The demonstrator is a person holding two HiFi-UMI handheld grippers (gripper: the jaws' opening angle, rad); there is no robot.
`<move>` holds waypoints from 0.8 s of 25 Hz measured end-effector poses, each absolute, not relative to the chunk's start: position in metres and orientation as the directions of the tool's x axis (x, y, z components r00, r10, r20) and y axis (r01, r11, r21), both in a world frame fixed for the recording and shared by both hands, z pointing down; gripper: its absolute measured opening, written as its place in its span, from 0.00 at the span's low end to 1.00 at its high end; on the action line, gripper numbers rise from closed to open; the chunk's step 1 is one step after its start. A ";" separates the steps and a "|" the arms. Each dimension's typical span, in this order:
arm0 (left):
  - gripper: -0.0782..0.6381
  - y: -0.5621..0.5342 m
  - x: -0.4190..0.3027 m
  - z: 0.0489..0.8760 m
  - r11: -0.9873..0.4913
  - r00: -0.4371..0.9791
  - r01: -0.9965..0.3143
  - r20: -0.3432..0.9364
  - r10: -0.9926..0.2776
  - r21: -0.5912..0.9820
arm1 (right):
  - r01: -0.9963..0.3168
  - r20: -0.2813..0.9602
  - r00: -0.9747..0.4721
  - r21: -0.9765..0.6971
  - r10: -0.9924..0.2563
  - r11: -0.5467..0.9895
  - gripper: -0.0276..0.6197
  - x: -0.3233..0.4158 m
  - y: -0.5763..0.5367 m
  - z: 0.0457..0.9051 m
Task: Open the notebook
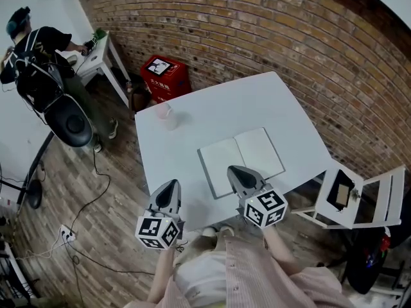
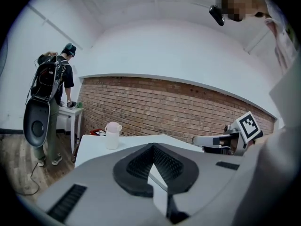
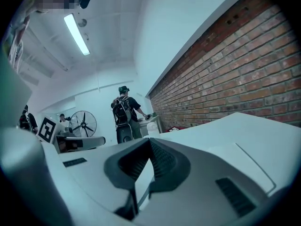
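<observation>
The notebook [image 1: 241, 159] lies open and flat on the white table [image 1: 212, 108], showing two blank white pages. My right gripper [image 1: 234, 171] hangs over the near edge of its left page, above it; its jaws [image 3: 150, 141] are shut and hold nothing. My left gripper [image 1: 171, 185] hovers over the table's near left corner, to the left of the notebook. Its jaws [image 2: 153, 146] meet at the tips and are empty. Each gripper shows in the other's view, with the right gripper [image 2: 200, 139] held level beside the left.
A pale cup [image 1: 164, 113] stands at the table's far left. A red crate [image 1: 166, 76] sits against the brick wall. A white folding chair [image 1: 359, 194] is to the right. A person [image 1: 38, 50] stands at a small white table [image 1: 96, 56]. Cables and a power strip [image 1: 66, 235] lie on the floor.
</observation>
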State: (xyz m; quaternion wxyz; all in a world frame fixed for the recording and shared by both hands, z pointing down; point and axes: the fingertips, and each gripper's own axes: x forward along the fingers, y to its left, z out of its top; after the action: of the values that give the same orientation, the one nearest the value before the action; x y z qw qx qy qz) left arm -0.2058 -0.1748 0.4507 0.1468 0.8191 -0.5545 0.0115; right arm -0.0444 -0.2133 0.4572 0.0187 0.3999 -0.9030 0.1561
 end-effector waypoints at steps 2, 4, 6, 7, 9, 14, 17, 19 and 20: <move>0.10 -0.178 -0.210 0.445 -0.334 0.373 -0.916 0.167 -0.913 0.221 | -0.727 0.138 -0.679 -0.269 -0.721 0.632 0.05 -0.038 -0.216 0.450; 0.10 -0.181 -0.214 0.439 -0.327 0.363 -0.921 0.157 -0.919 0.211 | -0.725 0.121 -0.678 -0.271 -0.725 0.633 0.05 -0.032 -0.220 0.443; 0.10 -0.184 -0.219 0.431 -0.318 0.349 -0.927 0.145 -0.926 0.200 | -0.728 0.106 -0.673 -0.268 -0.732 0.631 0.05 -0.027 -0.223 0.436; 0.10 -0.185 -0.221 0.426 -0.314 0.343 -0.929 0.137 -0.929 0.197 | -0.731 0.099 -0.669 -0.266 -0.736 0.629 0.05 -0.024 -0.225 0.432; 0.10 -0.187 -0.224 0.417 -0.309 0.334 -0.932 0.119 -0.935 0.190 | -0.736 0.085 -0.661 -0.268 -0.746 0.622 0.05 -0.018 -0.230 0.426; 0.10 -0.191 -0.232 0.401 -0.298 0.314 -0.941 0.090 -0.945 0.161 | -0.750 0.059 -0.638 -0.272 -0.768 0.603 0.05 -0.003 -0.237 0.416; 0.10 -0.192 -0.235 0.394 -0.295 0.307 -0.946 0.085 -0.948 0.137 | -0.755 0.048 -0.632 -0.263 -0.773 0.601 0.05 0.002 -0.241 0.407; 0.10 -0.194 -0.235 0.391 -0.294 0.305 -0.948 0.085 -0.948 0.126 | -0.754 0.043 -0.633 -0.263 -0.773 0.603 0.05 0.004 -0.243 0.403; 0.10 -0.194 -0.235 0.391 -0.293 0.304 -0.948 0.087 -0.949 0.121 | -0.754 0.041 -0.632 -0.261 -0.774 0.602 0.05 0.005 -0.244 0.402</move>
State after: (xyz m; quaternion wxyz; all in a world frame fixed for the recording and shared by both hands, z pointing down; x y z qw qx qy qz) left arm -0.2350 -0.1940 0.3909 0.0748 0.8041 -0.5898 -0.0008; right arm 0.0049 -0.2437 0.4017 -0.0381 0.4271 -0.8943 0.1280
